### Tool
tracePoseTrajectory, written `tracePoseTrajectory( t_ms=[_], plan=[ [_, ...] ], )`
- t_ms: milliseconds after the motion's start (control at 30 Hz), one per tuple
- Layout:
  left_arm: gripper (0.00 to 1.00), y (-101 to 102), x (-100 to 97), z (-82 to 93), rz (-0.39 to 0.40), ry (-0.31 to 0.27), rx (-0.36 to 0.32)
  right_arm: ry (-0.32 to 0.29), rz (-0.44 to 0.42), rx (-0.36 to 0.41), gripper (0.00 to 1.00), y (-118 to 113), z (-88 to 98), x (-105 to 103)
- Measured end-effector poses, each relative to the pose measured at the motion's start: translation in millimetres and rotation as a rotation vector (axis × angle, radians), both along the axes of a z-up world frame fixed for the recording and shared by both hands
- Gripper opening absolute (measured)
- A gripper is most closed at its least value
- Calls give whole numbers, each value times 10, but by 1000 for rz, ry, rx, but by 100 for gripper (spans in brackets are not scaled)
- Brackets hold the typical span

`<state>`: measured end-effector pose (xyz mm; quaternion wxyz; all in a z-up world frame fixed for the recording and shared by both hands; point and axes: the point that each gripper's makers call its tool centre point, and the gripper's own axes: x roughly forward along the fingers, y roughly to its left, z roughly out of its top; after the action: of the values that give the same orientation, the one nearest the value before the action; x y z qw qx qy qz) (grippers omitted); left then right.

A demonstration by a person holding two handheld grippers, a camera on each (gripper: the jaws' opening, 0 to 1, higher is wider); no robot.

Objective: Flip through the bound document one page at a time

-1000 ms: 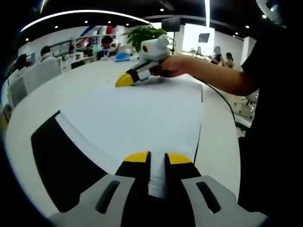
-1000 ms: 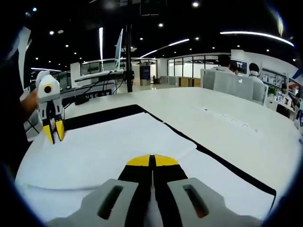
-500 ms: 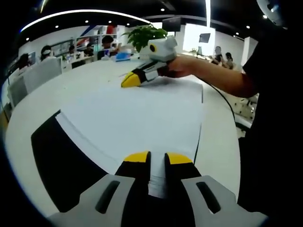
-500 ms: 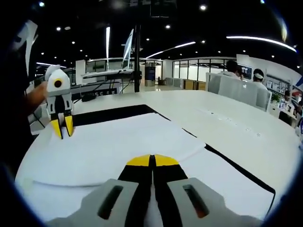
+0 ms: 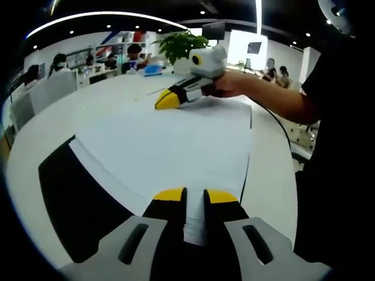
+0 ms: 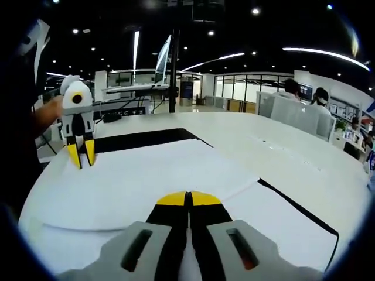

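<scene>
The bound document [image 5: 170,140] lay open on a round white table [image 5: 53,123], white pages up, its black cover showing along 1 edge. In the left gripper view, the left gripper [image 5: 195,195] sat low at the document's near edge, its 2 yellow-tipped jaws narrowly apart with a slip of white page edge between them; whether they truly pinched it could not be told. That view had not shifted over the last second.

The right gripper [image 5: 167,100], held in a person's hand [image 5: 225,85], was at the far side of the document. Compared with 1 second earlier it had risen and moved slightly right in the left gripper view, its yellow tips now clear above the paper. In the right gripper view, its own jaws [image 6: 188,199] were pressed together, and a white page [image 6: 146,181] arched up across them, lifted higher than before. The left gripper [image 6: 81,155] stood at that page's far left corner.
</scene>
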<state>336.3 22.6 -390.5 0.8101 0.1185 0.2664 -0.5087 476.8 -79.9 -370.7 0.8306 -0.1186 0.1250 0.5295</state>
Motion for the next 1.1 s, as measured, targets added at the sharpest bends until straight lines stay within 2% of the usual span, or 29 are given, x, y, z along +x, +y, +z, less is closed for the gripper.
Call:
tracePoseTrajectory(
  t_ms=[667, 1100],
  plan=[
    [15, 15, -4, -1, 8, -1, -8, -27, 32, -20, 2, 31, 10, -145],
    [15, 12, -2, 1, 14, -2, -9, -15, 48, -8, 2, 39, 14, -263]
  ],
)
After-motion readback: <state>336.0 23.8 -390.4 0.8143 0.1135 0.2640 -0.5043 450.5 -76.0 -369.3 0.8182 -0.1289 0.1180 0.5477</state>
